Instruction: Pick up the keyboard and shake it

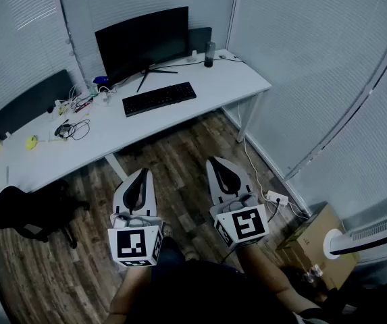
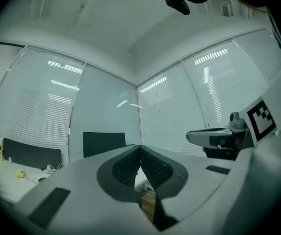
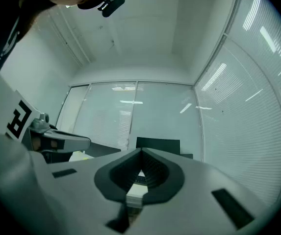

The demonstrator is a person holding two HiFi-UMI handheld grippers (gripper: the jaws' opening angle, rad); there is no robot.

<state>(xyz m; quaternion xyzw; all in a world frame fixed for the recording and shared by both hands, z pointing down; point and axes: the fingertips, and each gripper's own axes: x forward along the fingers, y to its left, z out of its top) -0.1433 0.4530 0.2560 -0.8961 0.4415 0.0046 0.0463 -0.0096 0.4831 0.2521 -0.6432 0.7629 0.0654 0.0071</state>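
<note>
The black keyboard lies flat on the white desk, in front of the monitor, in the head view. Both grippers hang over the wooden floor, well short of the desk's near edge and apart from the keyboard. My left gripper is shut with nothing in it, its jaws meeting at a point in the left gripper view. My right gripper is beside it, also shut and empty, tips together in the right gripper view. Both point toward the desk.
A dark curved monitor stands behind the keyboard, a dark cup at its right. Cables and a yellow object lie on the desk's left. A black office chair is left, a cardboard box and power strip right.
</note>
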